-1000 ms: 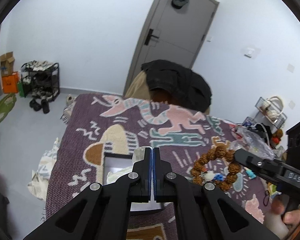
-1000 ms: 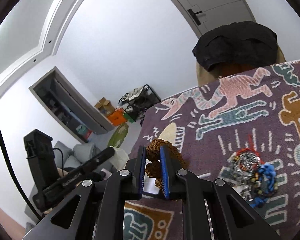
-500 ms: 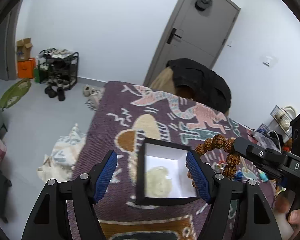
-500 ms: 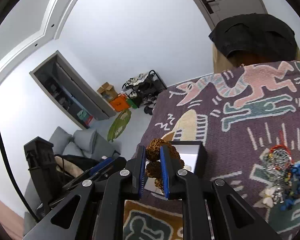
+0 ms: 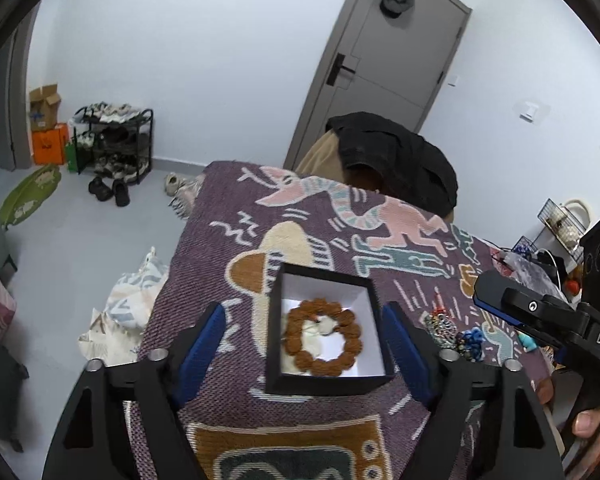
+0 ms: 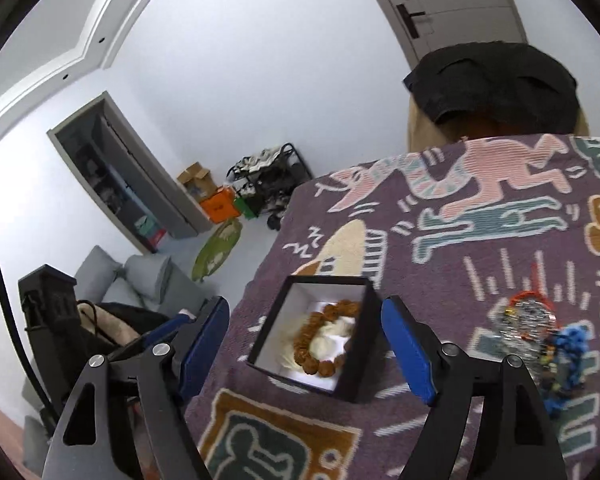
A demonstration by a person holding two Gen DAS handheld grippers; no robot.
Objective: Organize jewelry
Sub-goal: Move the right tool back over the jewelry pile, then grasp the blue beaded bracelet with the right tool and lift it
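Observation:
A black box with a white inside [image 5: 277, 316] [image 6: 361, 340] stands open on the patterned purple cloth. A brown bead bracelet [image 5: 321, 338] [image 6: 320, 340] lies in it on a pale cream piece. My left gripper [image 5: 306, 344] is open, with its fingers either side of the box. My right gripper [image 6: 306, 346] is open and empty, above the box; it also shows in the left wrist view [image 5: 540, 316] at the right. A heap of more jewelry, with blue, red and silver beads [image 5: 456, 334] [image 6: 540, 332], lies on the cloth to the right of the box.
The cloth-covered table [image 5: 320, 216] ends at the left over a grey floor with a crumpled bag [image 5: 128, 304]. A chair draped in a black jacket [image 5: 396, 160] stands at the far edge. A shoe rack [image 5: 112, 144] is by the wall.
My right gripper has opened and dropped the brown bracelet into the box. My left gripper went from shut to wide open and now frames the box.

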